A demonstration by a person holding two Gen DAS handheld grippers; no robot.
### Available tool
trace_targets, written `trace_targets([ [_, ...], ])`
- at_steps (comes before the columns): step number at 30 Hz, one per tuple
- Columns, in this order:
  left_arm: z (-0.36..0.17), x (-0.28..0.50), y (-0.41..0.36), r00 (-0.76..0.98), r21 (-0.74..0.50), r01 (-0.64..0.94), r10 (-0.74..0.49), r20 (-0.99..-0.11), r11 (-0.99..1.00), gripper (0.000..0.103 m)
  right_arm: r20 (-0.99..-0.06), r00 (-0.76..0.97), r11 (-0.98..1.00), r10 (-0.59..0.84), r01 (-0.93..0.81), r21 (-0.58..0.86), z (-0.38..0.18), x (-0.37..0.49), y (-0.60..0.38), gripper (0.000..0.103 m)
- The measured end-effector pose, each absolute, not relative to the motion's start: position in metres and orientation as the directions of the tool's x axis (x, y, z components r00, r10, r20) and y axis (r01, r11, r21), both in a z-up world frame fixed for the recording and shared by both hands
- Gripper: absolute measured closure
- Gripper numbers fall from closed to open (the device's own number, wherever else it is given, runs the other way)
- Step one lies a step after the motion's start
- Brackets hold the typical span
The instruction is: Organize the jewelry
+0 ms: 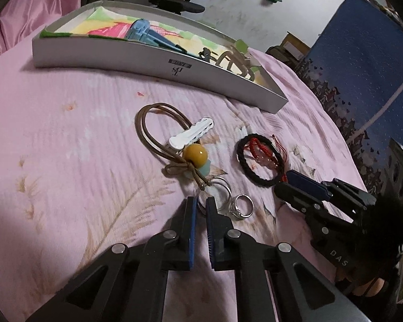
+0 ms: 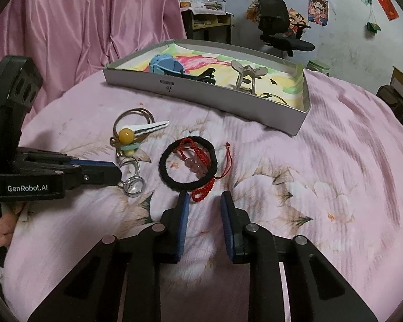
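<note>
Black fingers [image 2: 184, 209], blue pads [image 1: 193, 214]

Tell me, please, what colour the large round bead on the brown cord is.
Mustard yellow bead, clearest in the left wrist view.

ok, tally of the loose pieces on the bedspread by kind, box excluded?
Hair ties: 2, brown hair tie and black hair tie
Hair clips: 1, white clip
Bracelets: 1, red bracelet
Rings: 2, thin ring and chunky ring
Total: 6

A black office chair [image 2: 279, 29] stands by a white wall with posters [image 2: 318, 9], beside pink curtains [image 2: 94, 21].
</note>
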State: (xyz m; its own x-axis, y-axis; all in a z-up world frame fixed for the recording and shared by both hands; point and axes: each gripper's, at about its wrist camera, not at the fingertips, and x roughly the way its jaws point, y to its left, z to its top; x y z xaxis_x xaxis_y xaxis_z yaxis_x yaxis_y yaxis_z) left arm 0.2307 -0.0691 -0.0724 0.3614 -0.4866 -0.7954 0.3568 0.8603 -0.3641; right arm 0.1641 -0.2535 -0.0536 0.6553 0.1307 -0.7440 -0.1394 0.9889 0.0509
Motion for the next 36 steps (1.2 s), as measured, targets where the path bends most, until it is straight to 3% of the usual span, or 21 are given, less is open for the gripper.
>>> trace_targets([
  [8, -0.075, 0.237, -0.073, 0.345, -0.38, 0.355, -0.497, -0.796, 0.854, 0.095, -0.744, 0.66, 0.992, 0.109, -0.122, 0.037, -0.052, 0.166, -0.255, 0.091],
  [14, -0.073, 0.234, -0.078, 0.362, -0.361, 0.378, -0.496, -0.789, 0.852, 0.102, -0.738, 0.663, 0.991, 0.128, -0.11, 0.073, -0.053, 0.167, -0.261, 0.096],
  [27, -0.055, 0.222, -0.074, 0.432, -0.341, 0.419, -0.515, -0.741, 0.842, 0.102, -0.654, 0.754, 0.998, 0.065, -0.036, 0.058, -0.035, 0.155, -0.276, 0.097],
  [36, -0.056, 0.218, -0.085, 0.384, -0.338, 0.48, -0.54, -0.749, 0.81, 0.102, -0.613, 0.789, 0.998, 0.028, 0.013, 0.061, -0.025, 0.15, -0.288, 0.097],
])
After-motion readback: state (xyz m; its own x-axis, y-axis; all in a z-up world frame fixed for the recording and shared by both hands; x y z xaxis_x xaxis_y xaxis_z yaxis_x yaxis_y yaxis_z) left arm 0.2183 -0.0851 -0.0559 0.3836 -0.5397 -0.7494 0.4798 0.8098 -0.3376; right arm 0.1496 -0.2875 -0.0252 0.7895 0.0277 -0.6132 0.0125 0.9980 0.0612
